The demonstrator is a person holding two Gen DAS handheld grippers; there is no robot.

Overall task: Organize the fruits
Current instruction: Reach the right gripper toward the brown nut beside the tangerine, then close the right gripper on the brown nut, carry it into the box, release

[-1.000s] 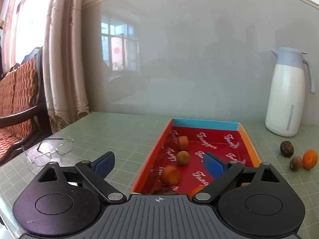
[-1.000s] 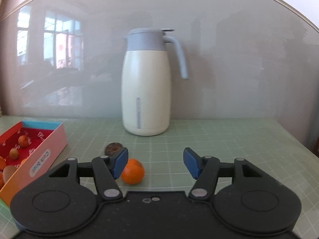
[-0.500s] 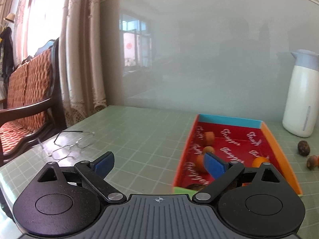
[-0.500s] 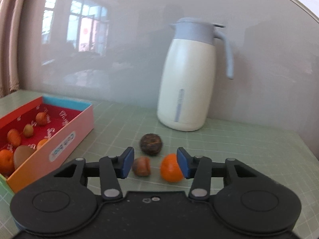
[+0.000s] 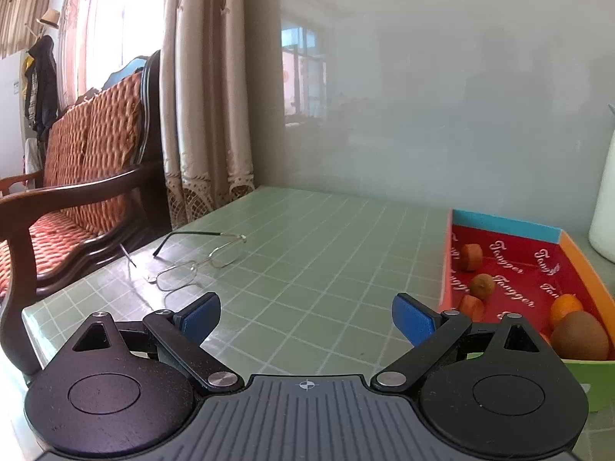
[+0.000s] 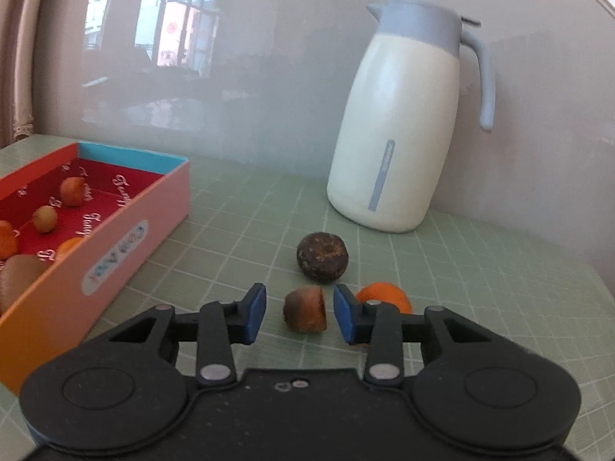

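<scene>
Right wrist view first: I see my right gripper (image 6: 300, 309) low over the bench (image 6: 246, 230), with a small brown-orange fruit (image 6: 305, 308) sitting between its blue fingertips (image 6: 256, 309). Its jaws have just been closing around that fruit, yet a sliver of bench shows on either side, so the pads are not pressing on it. The fruit is stubby, russet on its left side and orange toward its flat-cut right face. Just beyond it lies a dark, wrinkled round fruit (image 6: 323, 256), and an orange mandarin (image 6: 388, 294) is partly hidden behind the right finger. A cream jug with a grey-blue lid (image 6: 399, 134) stands farther back by the wall. To the left is the open box (image 6: 127, 238) with a red lining, holding several small orange and tan fruits and a kiwi (image 6: 17, 276). From the left wrist view, my left gripper (image 5: 306, 317) is spread wide with nothing between its fingers, over bare bench; the same box lies just to its right, and a pair of glasses (image 5: 196, 265) rests ahead on the left.
</scene>
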